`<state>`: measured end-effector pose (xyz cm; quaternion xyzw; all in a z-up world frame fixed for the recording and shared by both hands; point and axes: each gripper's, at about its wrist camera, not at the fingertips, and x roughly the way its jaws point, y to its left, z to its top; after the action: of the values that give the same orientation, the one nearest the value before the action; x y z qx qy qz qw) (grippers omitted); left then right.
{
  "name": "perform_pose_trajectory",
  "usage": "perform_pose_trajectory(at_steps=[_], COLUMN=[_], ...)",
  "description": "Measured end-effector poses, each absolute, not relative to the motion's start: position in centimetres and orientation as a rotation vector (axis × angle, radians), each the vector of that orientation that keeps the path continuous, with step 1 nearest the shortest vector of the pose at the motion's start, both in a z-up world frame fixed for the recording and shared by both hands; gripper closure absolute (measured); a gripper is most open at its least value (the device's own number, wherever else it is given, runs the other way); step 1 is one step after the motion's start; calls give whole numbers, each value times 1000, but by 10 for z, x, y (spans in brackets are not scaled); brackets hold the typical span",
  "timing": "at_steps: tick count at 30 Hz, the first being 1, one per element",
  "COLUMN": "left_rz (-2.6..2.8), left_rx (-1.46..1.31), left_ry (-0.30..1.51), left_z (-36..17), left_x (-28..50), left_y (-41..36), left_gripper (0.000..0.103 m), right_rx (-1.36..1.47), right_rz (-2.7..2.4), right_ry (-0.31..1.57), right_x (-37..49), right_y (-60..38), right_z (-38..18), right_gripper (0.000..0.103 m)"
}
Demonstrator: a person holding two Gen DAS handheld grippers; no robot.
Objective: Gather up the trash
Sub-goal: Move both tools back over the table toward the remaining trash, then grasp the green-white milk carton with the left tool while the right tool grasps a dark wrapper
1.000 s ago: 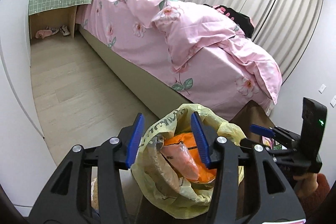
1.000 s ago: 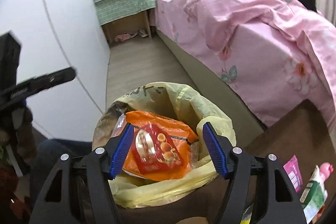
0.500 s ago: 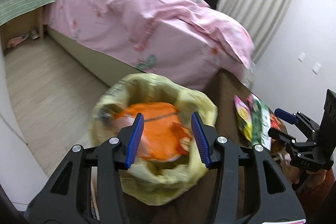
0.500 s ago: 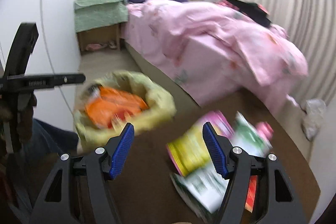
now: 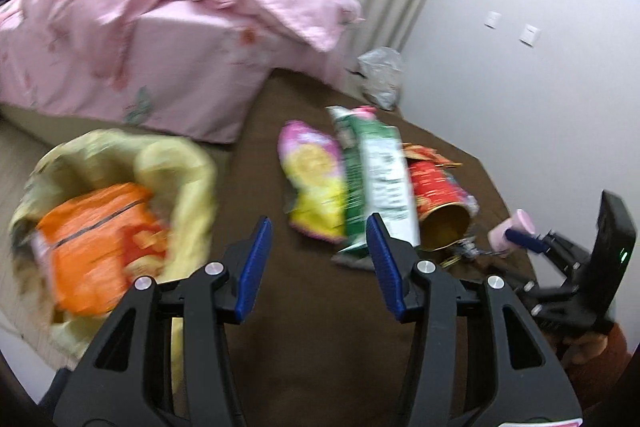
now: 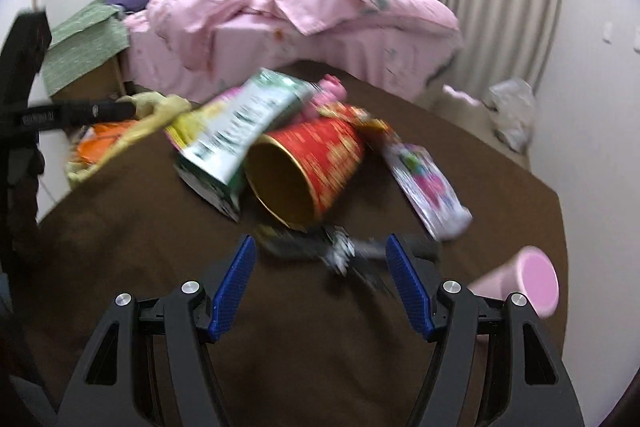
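Brown table (image 6: pixel 160 267): both grippers (image 6: pixel 320 287) (image 5: pixel 316 259) apart, empty; your red tub (image 6: pixel 316 163), frame center, looks light, stiff—pinch its rim.

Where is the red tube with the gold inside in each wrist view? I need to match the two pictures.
Left wrist: red tube right of centre, beside the green-and-white packet.
Right wrist: red tube at centre, open end facing the camera.
Shared landmark: the pink bed behind the brown table.

Open-jawed right gripper (image 6: pixel 320 281) above brown table (image 6: pixel 140 247), red tub (image 6: pixel 308 167) beyond.
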<state>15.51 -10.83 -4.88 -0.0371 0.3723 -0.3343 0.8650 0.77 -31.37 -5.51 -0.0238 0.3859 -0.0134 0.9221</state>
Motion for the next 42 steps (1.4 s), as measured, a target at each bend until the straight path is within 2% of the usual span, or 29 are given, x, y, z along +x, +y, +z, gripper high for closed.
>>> perform_pose_trajectory(at_steps=[6,8,15,20,26,29,34,42], left_rz=[-747,-730,-593,-607,-624,-611,-593,-646], left_rx=[29,43,167,136,96,114,116,91], left_ry=[815,840,924,974,1026,1033,1031,1039], left_z=[-44,-47,-74,-78,-81,-86,-87,-85], left_x=[179,190,220,208,160,132,104,93], left_y=[-184,-202,-247,-230,-190,-172,-150,-136], left_gripper=[51,46,45,52,52,52,52,52], right_rx=[44,73,75,111,120,71,24,52], right_rz=[-2,5,21,35,76,107,166,220], right_ry=[784,784,750,711,719,717,714,862], right_x=[-12,-16,-22,-25,-12,-1,20,52], right_y=[-330,-335,-334,-344,-352,-348,-342,-353], right_z=[-70,-76,-82,-79,-75,-70,-59,-87], right_gripper=[39,39,39,39,39,45,45,45])
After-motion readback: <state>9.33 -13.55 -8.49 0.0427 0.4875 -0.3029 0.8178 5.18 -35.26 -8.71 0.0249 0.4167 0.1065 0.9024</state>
